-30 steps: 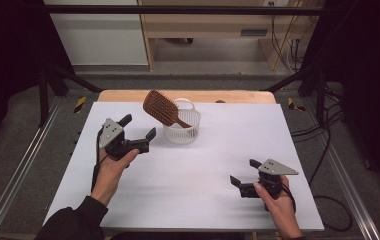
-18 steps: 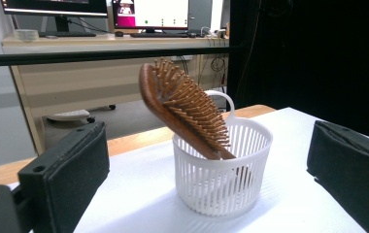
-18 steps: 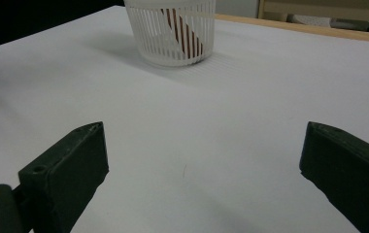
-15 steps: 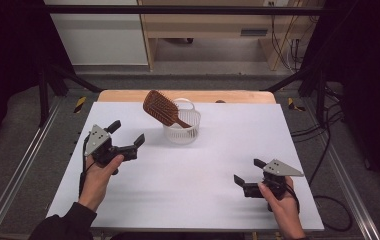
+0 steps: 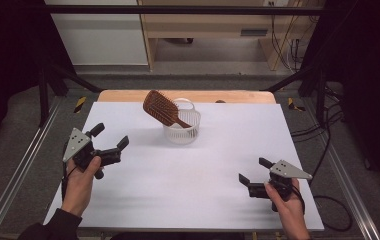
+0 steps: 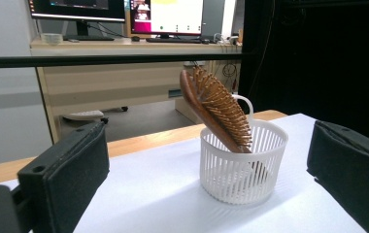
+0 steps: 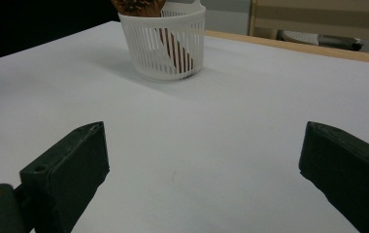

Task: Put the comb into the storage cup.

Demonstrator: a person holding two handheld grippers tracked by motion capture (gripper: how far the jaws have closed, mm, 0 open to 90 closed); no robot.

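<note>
Wooden hairbrush [image 5: 162,107] standing handle-down in the white slotted basket [image 5: 182,131], at about 12 o'clock on the desk [image 5: 188,195], bristled head leaning out over the rim toward 10 o'clock. Seen from the left gripper view as tilted, bristles facing the camera, handle tip down on the basket floor; seen from the right gripper view as a brown handle behind the white slats. Left claw [image 5: 112,149] at about 9 o'clock, released, jaws spread wide and holding nothing, aimed toward the basket yet well apart from it. Right claw [image 5: 252,171] at about 4 o'clock, likewise released and empty, hovering low over the bare white sheet, far from the basket. Judged from how things lie: placing the brush into the basket looks done, with the brush settled and propped against the rim and neither claw touching it. Little seems left beyond parking the hands; if anything remains, perhaps only a check that the leaning brush does not tip the light basket over. No other loose item on the desk to be handled.
</note>
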